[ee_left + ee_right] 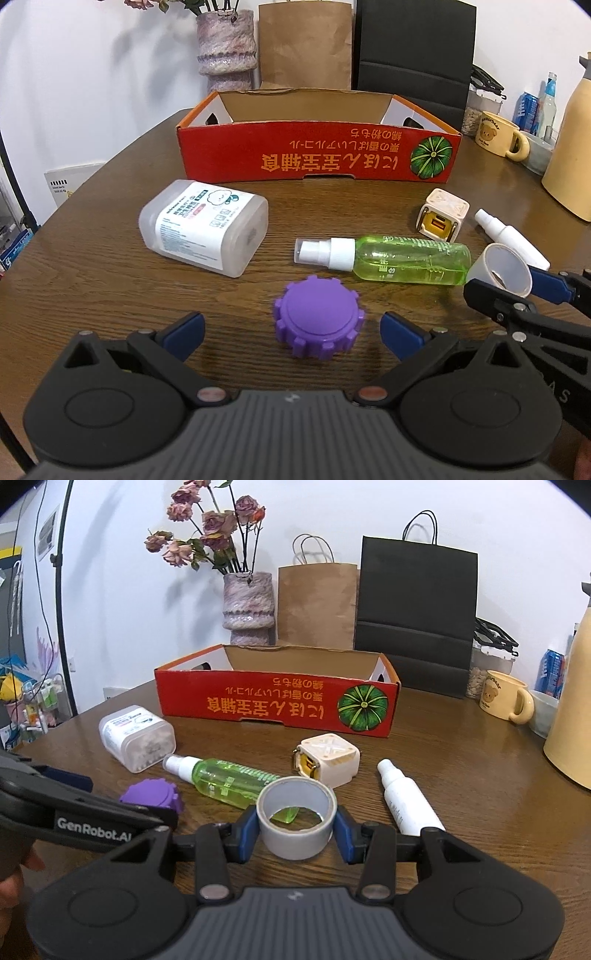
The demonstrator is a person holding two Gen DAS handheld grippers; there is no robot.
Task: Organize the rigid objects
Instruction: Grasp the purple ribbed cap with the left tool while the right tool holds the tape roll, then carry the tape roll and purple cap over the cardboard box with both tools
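The right gripper (297, 832) pinches a thin, translucent cup (297, 821) by its walls — squeeze harder and it may buckle or slip — while the left gripper (293, 330), jaws spread around the purple cap (319, 323), could nudge it away.

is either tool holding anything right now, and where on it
The right tool grips the grey tape roll by its outer wall, one pad on each side. The left tool is open around the purple cap, holding nothing.
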